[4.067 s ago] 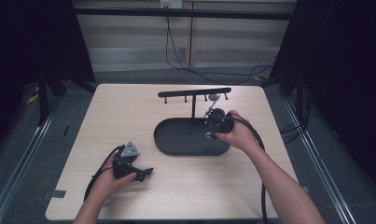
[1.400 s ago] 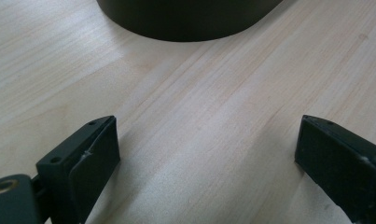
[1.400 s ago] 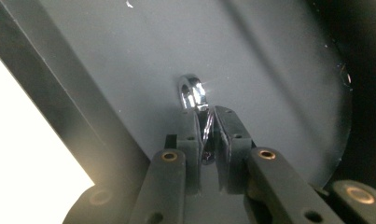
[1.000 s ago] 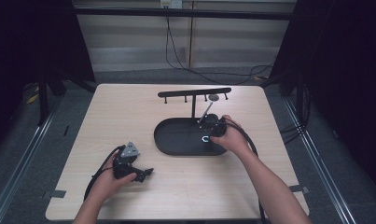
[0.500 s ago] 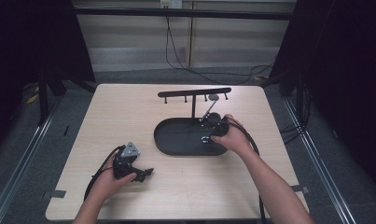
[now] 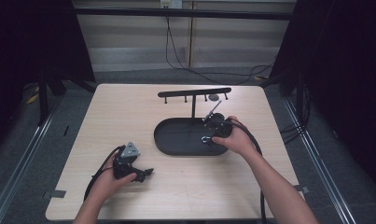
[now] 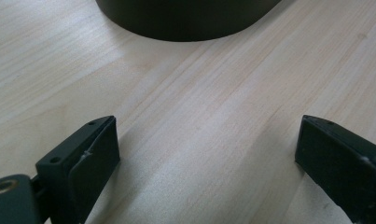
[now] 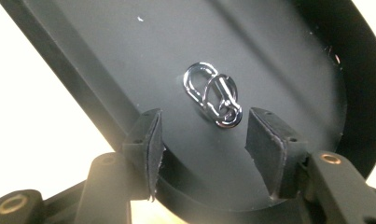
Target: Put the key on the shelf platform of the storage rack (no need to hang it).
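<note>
A black oval tray (image 6: 176, 137) lies mid-table, and a black T-shaped rack (image 6: 195, 92) with pegs rises from its far side. A shiny silver clip (image 8: 213, 95) made of linked rings lies flat on the tray floor near the right end (image 6: 205, 138). My right gripper (image 6: 208, 136) hovers low over that end, held in the person's right hand. It is open (image 8: 202, 140), its pads standing either side of the clip and just short of it. My left gripper (image 6: 146, 173) rests on the table at the front left, wide open (image 7: 206, 154) over bare wood.
A small grey round object (image 6: 214, 97) sits on the table behind the rack. The tray's rounded wall (image 7: 185, 18) stands ahead of the left gripper. Cables trail from both grippers toward the table's front edge.
Over four seconds my right gripper has come down and slightly nearer over the tray's right end; in the last second it barely shifts. The left gripper has not moved.
</note>
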Demonstrator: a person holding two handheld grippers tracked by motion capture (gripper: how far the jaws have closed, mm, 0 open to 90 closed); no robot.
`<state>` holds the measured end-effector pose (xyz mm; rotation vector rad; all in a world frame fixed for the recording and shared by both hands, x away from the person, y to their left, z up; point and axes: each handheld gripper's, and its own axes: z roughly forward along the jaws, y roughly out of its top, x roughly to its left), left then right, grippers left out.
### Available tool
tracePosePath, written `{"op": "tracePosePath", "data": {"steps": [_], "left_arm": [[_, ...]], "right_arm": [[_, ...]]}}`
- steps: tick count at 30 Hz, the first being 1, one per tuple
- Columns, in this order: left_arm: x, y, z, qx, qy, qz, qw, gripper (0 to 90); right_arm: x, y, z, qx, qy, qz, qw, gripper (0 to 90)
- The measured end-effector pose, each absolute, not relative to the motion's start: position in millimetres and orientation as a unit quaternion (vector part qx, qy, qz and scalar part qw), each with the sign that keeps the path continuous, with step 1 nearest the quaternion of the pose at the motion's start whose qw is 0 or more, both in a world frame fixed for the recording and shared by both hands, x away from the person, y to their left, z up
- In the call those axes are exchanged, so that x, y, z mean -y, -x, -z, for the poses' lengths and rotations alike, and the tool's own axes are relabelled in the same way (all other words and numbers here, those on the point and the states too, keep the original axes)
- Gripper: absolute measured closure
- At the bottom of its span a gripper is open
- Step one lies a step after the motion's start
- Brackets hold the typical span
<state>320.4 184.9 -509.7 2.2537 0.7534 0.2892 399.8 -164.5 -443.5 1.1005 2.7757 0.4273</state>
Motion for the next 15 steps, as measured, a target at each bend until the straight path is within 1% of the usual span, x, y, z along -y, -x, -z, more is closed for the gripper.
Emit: {"op": "tracePosePath", "data": {"steps": [6,15], "left_arm": [[-185,-320,510,-0.293,-0.877,-0.112,0.365,6.0],[-185,-320,510,-0.292,-0.877,-0.114,0.365,6.0]], "right_arm": [[168,-394,442,-0.918,-0.365,-0.146,0.049,40.0],[173,-387,435,-0.921,-0.358,-0.148,0.04,37.7]]}}
